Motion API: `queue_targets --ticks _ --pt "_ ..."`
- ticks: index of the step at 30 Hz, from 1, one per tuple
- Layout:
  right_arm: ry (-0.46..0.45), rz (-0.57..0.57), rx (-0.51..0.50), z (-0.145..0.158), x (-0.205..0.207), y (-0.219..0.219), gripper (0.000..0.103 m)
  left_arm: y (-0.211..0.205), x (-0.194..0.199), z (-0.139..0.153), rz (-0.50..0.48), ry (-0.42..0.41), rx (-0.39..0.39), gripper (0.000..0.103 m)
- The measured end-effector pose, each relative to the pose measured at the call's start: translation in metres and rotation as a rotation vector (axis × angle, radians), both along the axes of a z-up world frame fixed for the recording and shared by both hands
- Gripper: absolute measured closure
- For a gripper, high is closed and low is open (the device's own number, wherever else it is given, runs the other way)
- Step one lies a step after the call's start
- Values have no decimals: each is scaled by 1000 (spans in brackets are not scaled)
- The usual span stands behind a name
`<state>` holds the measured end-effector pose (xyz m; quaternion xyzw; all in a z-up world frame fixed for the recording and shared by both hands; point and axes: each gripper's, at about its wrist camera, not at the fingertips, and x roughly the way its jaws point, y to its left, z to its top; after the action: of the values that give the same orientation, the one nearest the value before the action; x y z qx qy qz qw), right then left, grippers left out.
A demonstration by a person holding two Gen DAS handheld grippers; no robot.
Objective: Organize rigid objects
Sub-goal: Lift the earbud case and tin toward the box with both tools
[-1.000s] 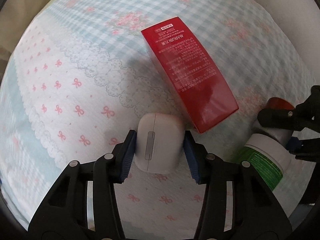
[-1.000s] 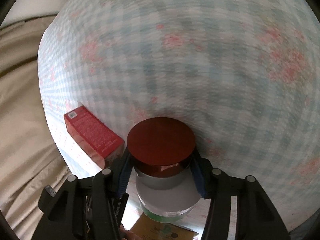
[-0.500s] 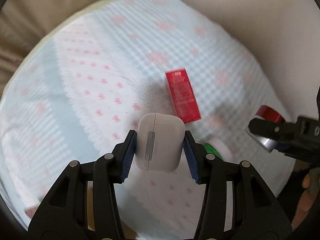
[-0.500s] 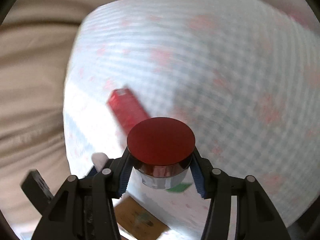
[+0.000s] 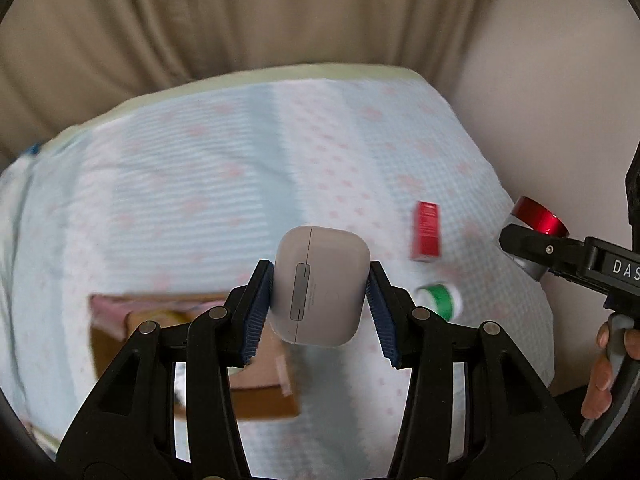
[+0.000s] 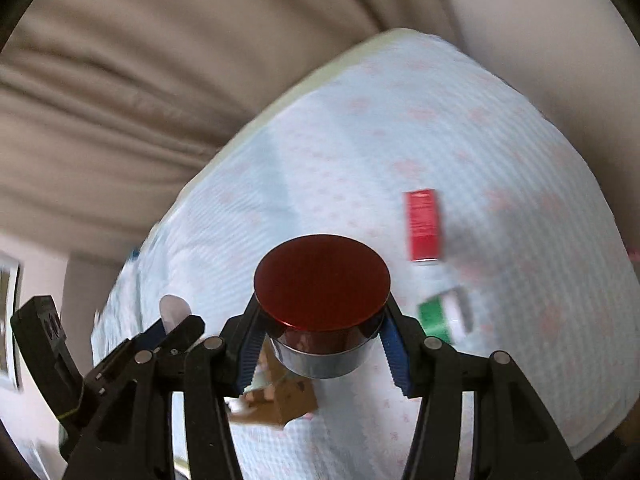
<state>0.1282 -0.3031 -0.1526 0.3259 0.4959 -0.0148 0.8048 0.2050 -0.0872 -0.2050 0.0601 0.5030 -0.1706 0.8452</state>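
count first: one white, rounded plastic earbud case (image 5: 320, 285), one round jar with a dark red metallic lid (image 6: 322, 282), one red rectangular carton (image 5: 427, 230), one white bottle with a green label (image 5: 440, 300) and one open brown cardboard box (image 5: 192, 354), all over or on a bed with a pale blue checked cover with pink bows (image 5: 192, 184). my left gripper (image 5: 320, 312) pinches the earbud case between its blue ribbed pads, held in the air above the box. my right gripper (image 6: 322, 340) is pressed onto the jar just under its lid, also aloft, and from the left camera i can see it at the right edge with a person's hand (image 5: 604, 372) on the handle. the carton and the bottle lie on the cover, near each other, toward the bed's right side. only "das" is legible, in white on the right gripper's black body; print on the carton is too blurred to read.
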Motion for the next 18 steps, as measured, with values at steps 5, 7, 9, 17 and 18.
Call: queue_targets --ticks 5,7,9,17,18 --pt "-19 105 24 7 8 60 54 74 -10 8 94 -10 -5 59" --pt "-11 130 39 8 9 82 54 106 -12 6 126 -1 -18 59" --pt "2 154 40 8 8 104 54 133 -11 1 140 10 -25 59" --pt "66 195 16 -2 11 198 54 227 7 -31 109 60 -16 59" --pt "79 192 11 -7 12 211 54 233 11 -35 98 67 -10 59"
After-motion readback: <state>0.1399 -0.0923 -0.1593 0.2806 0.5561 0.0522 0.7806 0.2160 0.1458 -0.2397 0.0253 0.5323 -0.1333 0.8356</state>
